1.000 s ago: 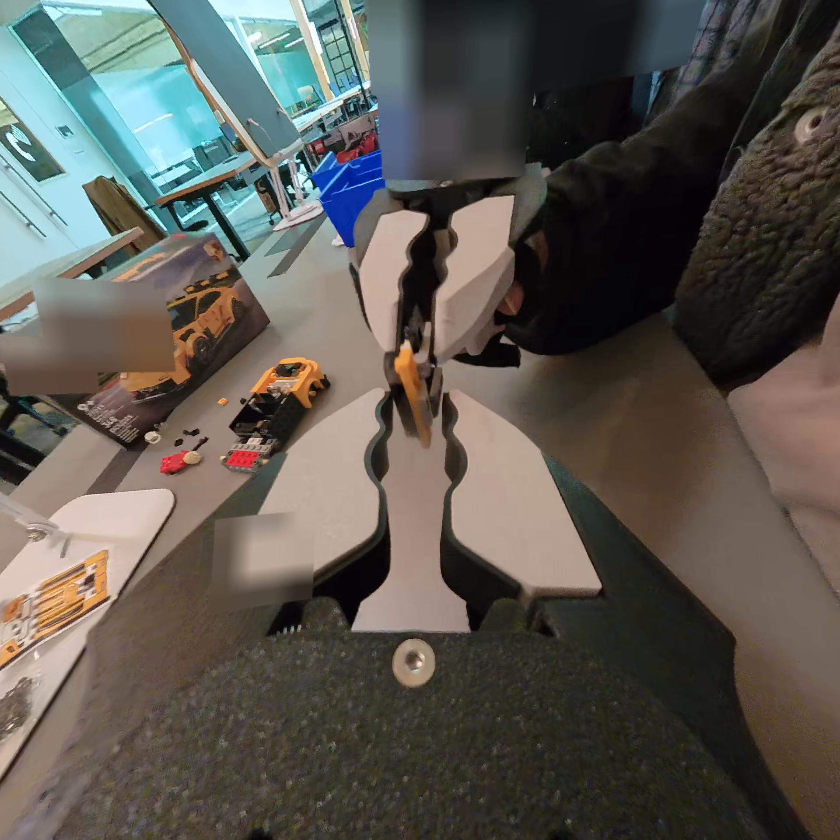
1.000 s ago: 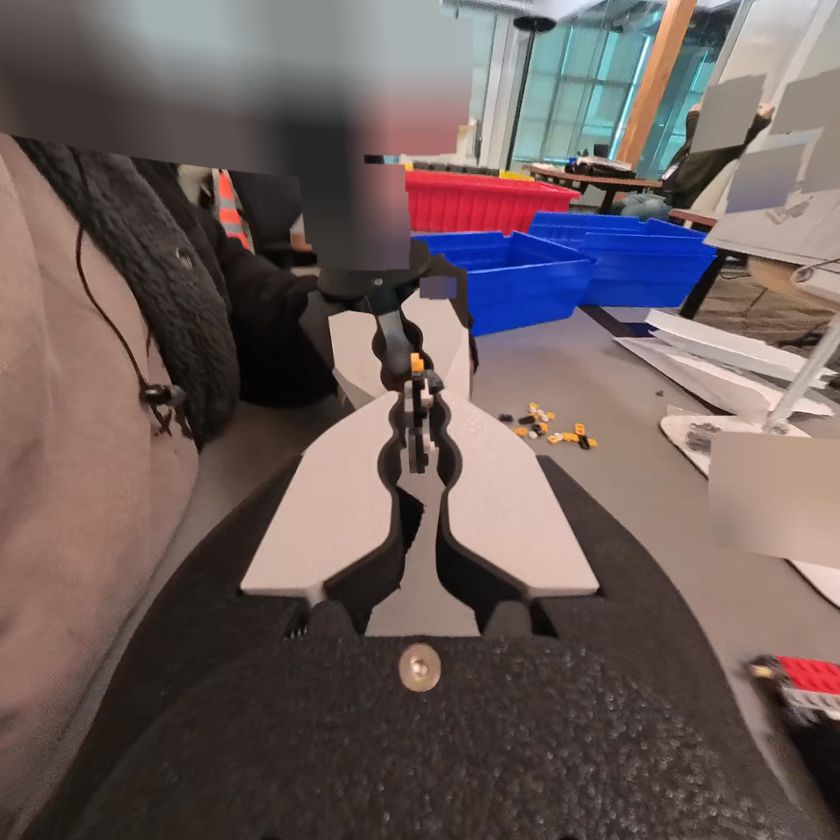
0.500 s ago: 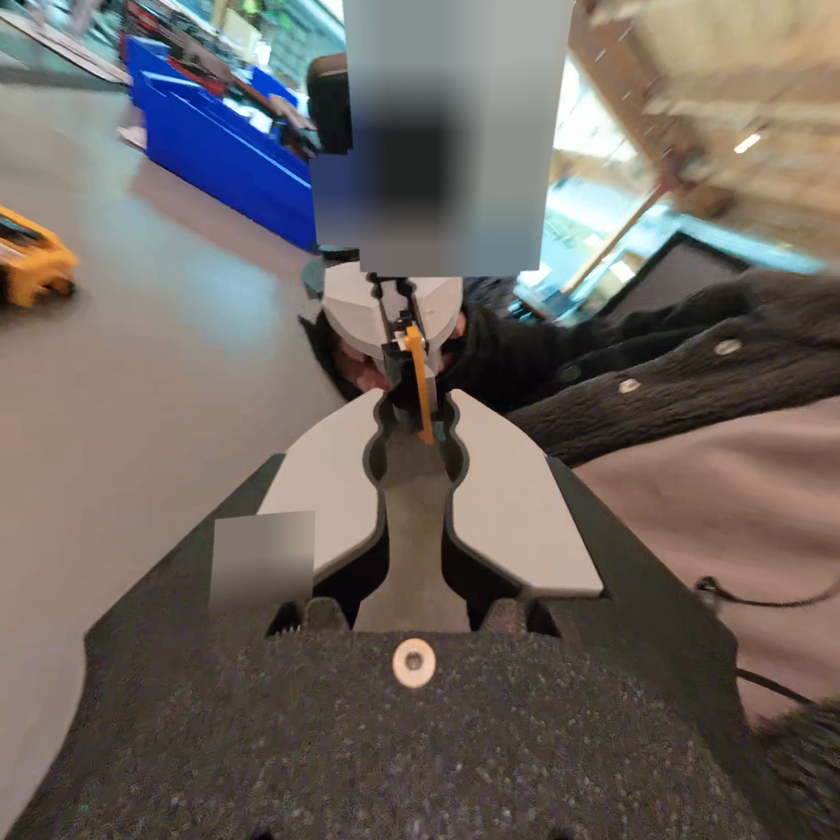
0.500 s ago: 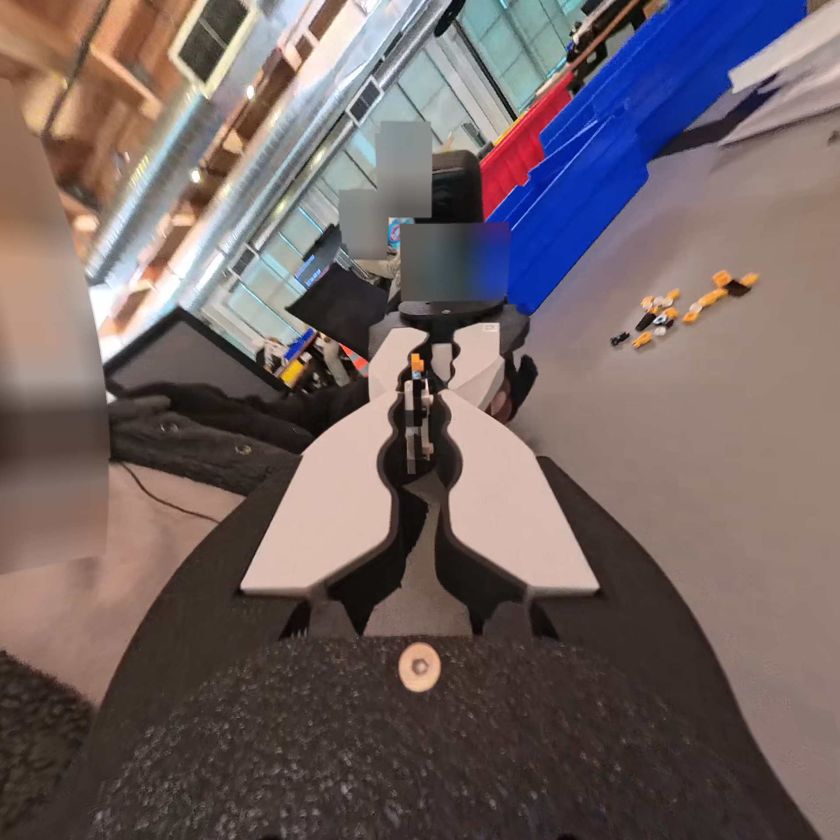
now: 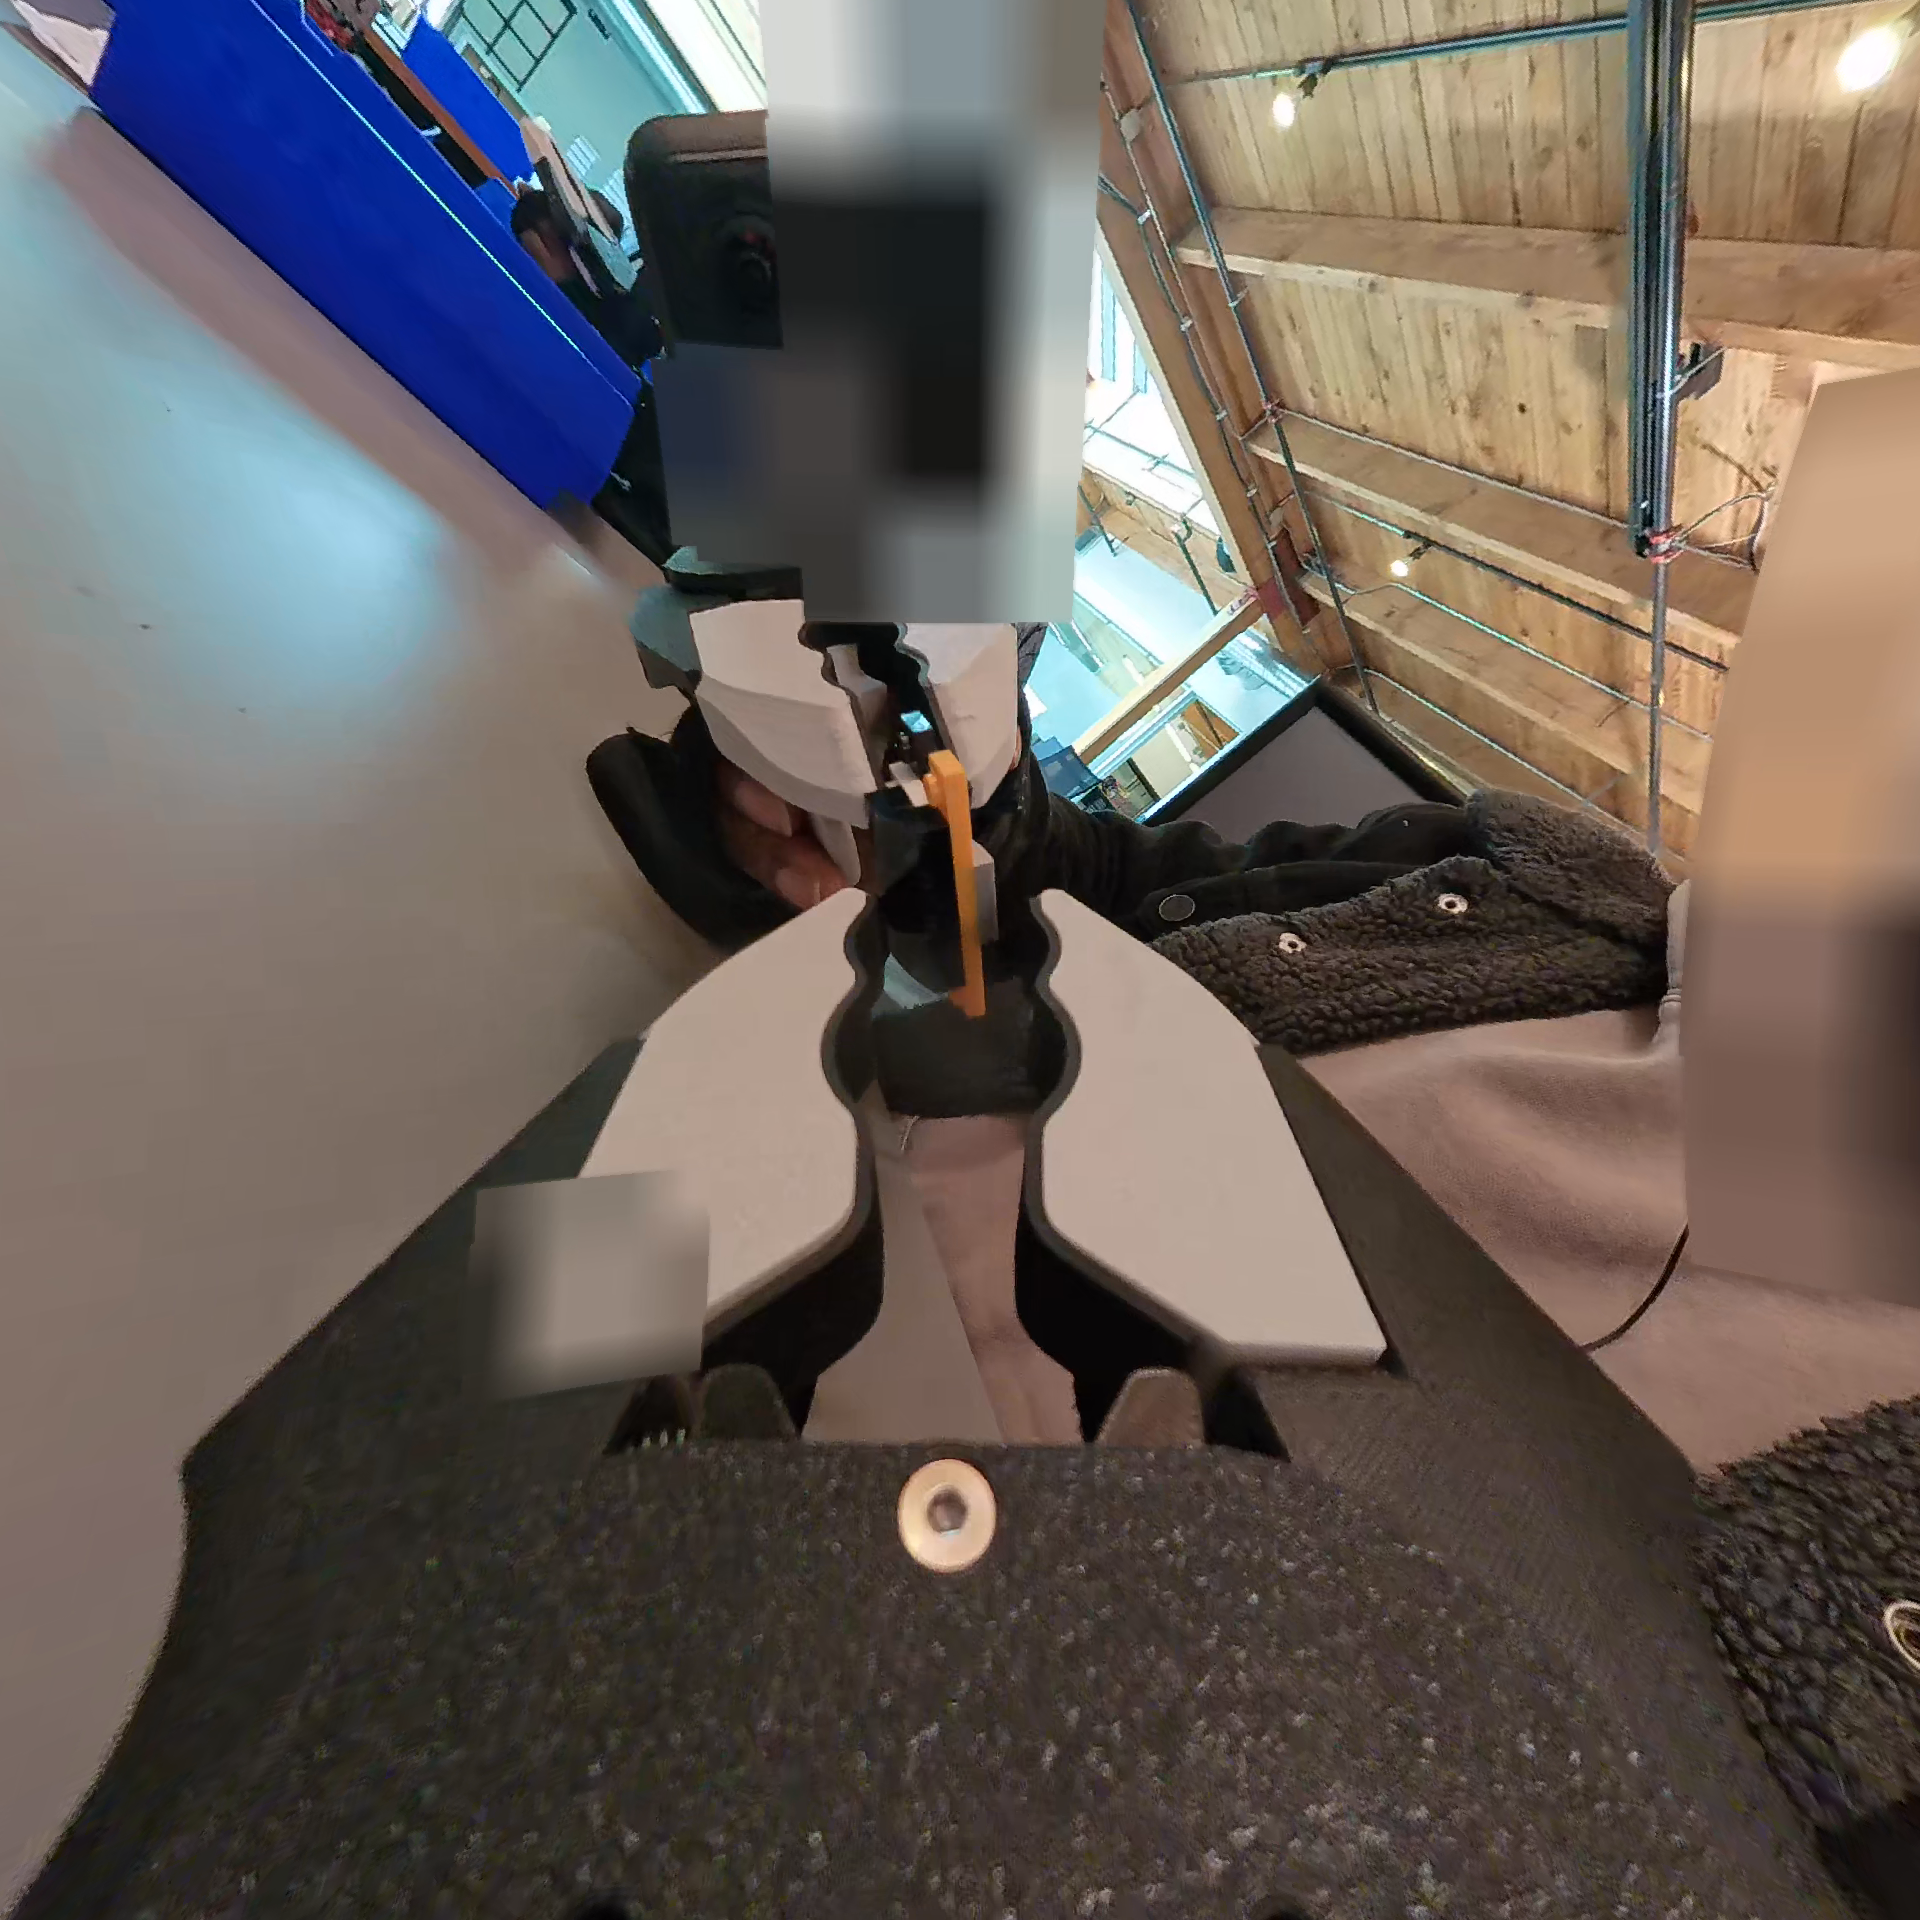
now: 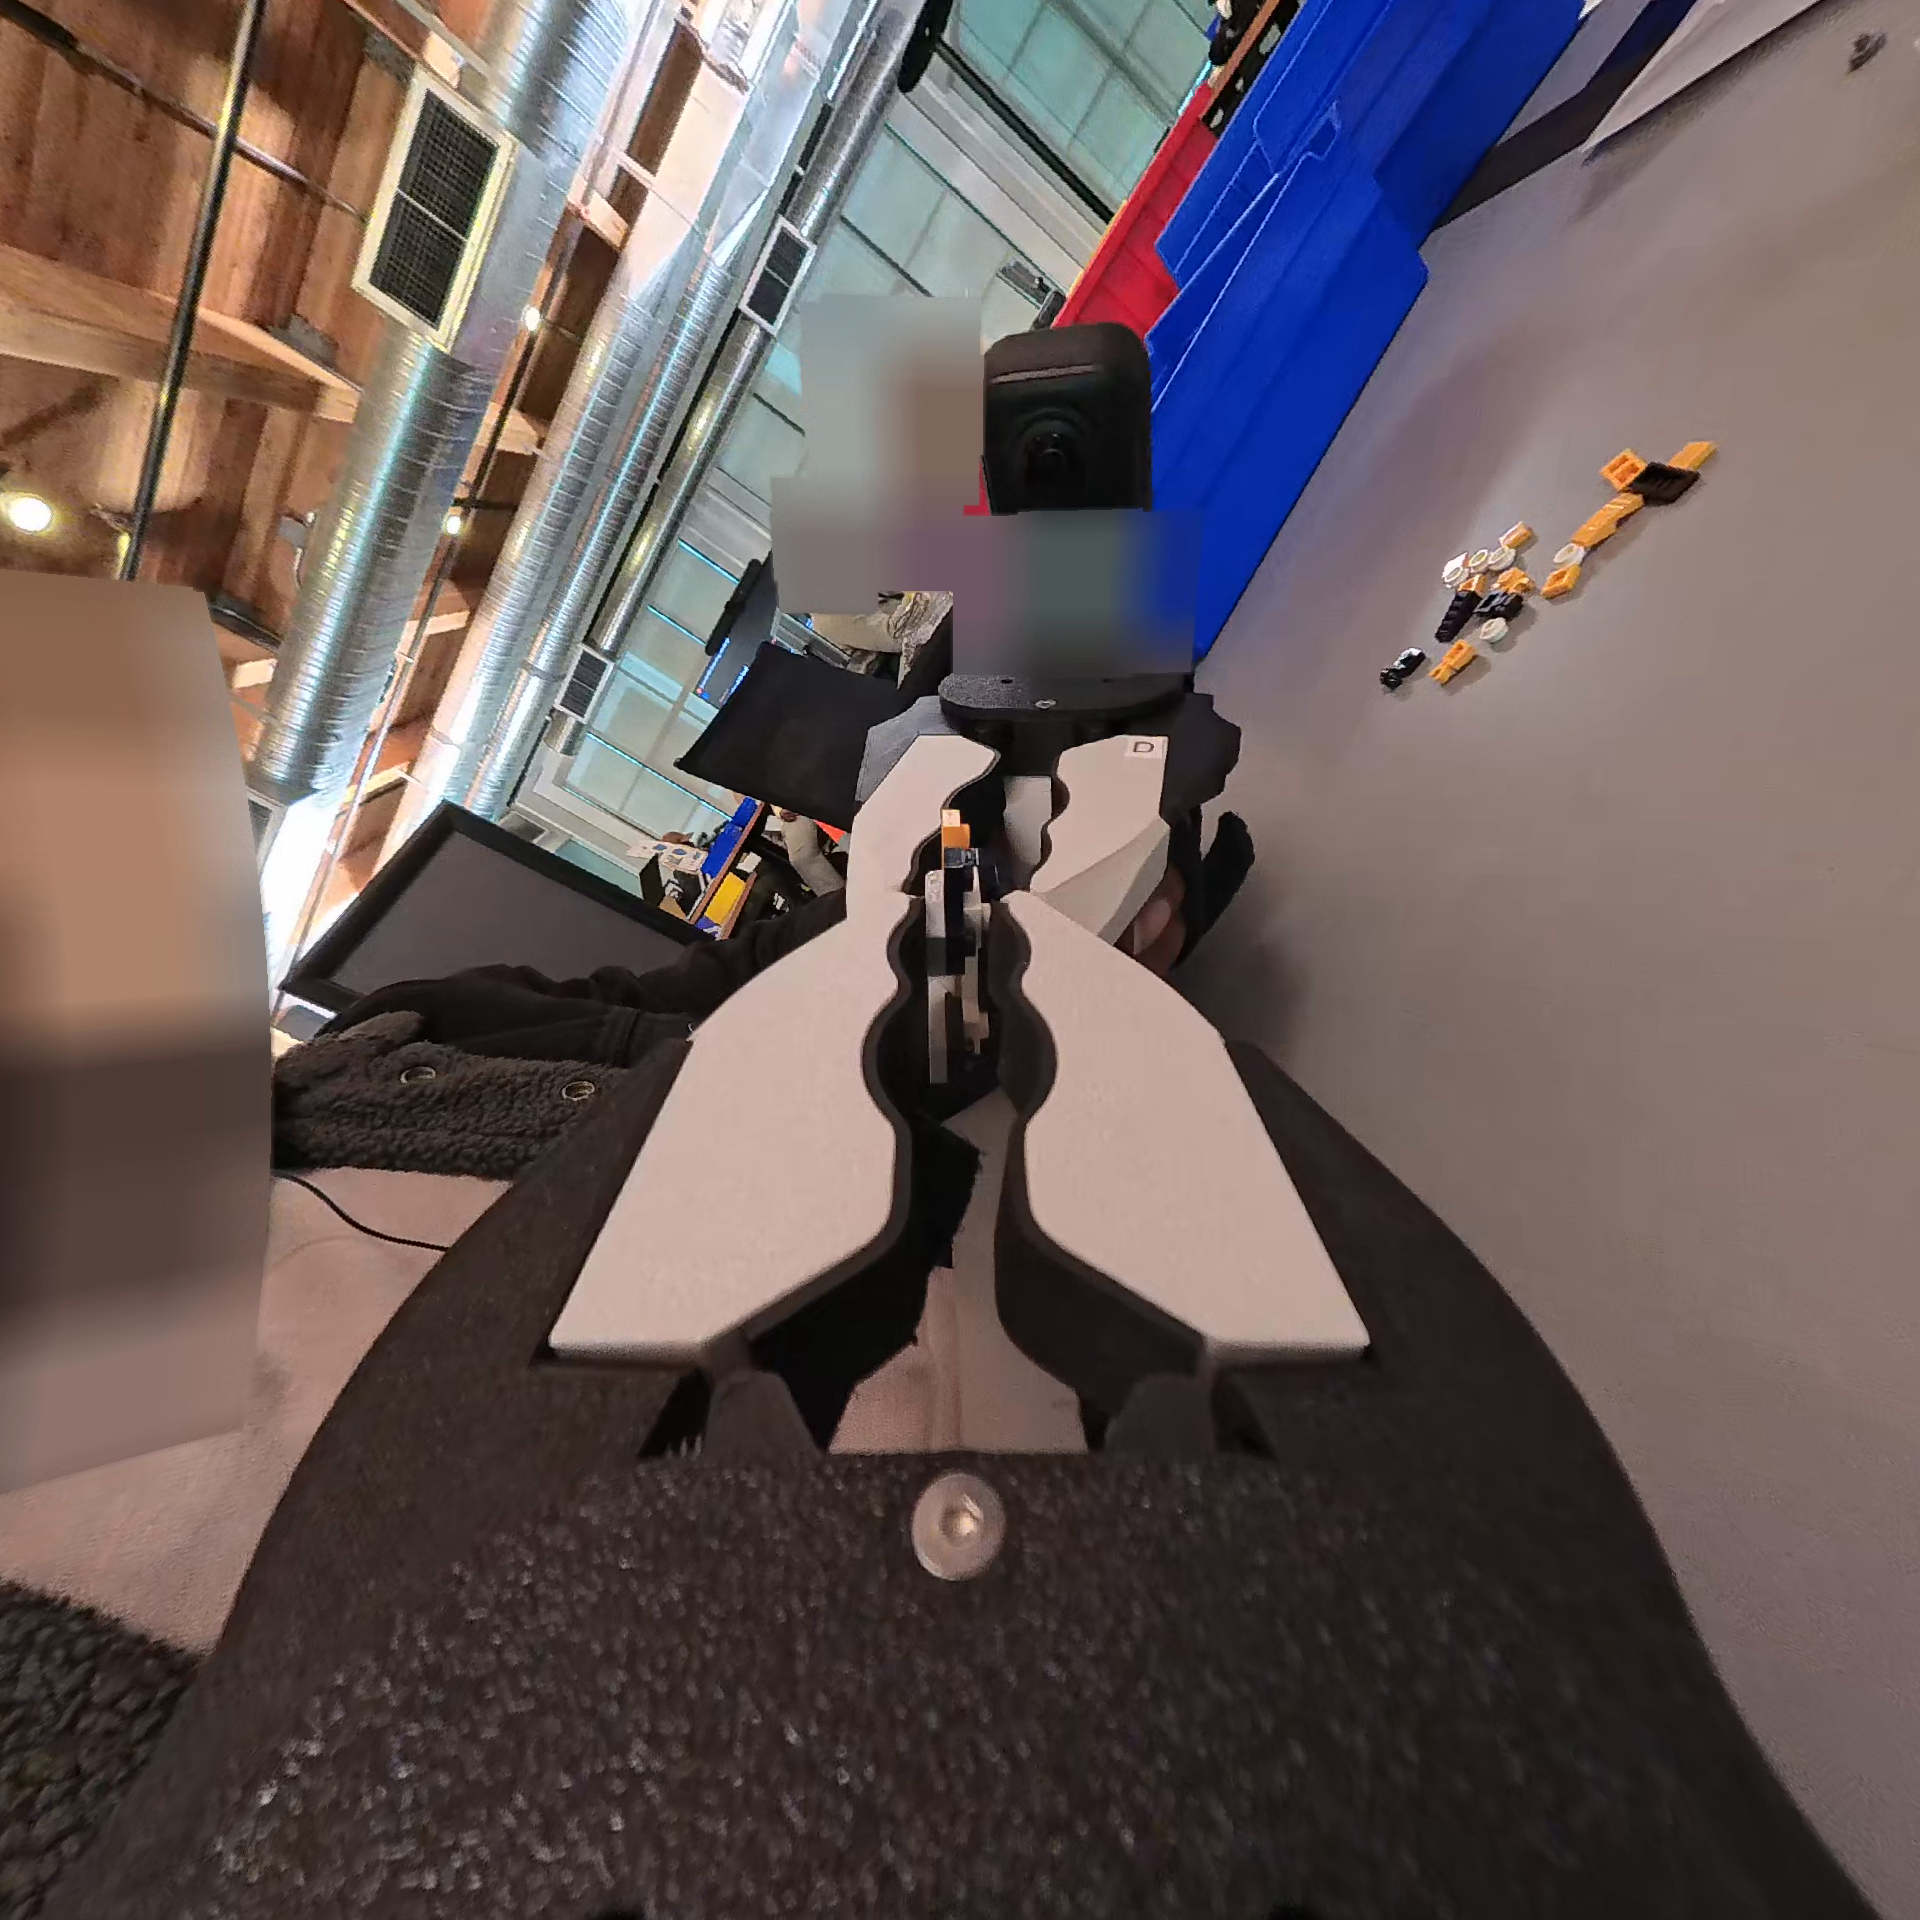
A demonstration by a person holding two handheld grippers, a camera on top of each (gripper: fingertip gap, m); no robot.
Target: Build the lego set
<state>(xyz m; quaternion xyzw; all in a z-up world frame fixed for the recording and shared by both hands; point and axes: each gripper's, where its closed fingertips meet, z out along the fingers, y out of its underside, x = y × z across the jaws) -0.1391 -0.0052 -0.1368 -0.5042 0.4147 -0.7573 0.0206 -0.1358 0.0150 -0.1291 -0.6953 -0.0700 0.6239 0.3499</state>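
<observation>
A small lego sub-assembly hangs in the air between my two grippers, which face each other tip to tip. In the left wrist view it is a thin orange plate [image 5: 964, 883] with black and grey bits. In the right wrist view its black and white part [image 6: 948, 987] shows. My right gripper [image 6: 956, 909] is shut on it and also shows in the left wrist view [image 5: 904, 800]. My left gripper [image 5: 951, 914] stands around the orange end with a small gap on one side. It also shows in the right wrist view [image 6: 966, 873].
Both views are rolled, so the grey table [image 6: 1662, 1039] slants up one side. Several loose orange, black and white pieces [image 6: 1538, 561] lie on it. Blue bins [image 6: 1299, 260] and a red bin [image 6: 1122, 260] stand behind. A person's dark fleece jacket [image 5: 1403, 935] is close by. Left and right tips are no more than a few centimetres apart.
Both grippers have rolled and tilted upward together with the sub-assembly between them. The ceiling now shows. The yellow car, its box and the white tray have left the left wrist view.
</observation>
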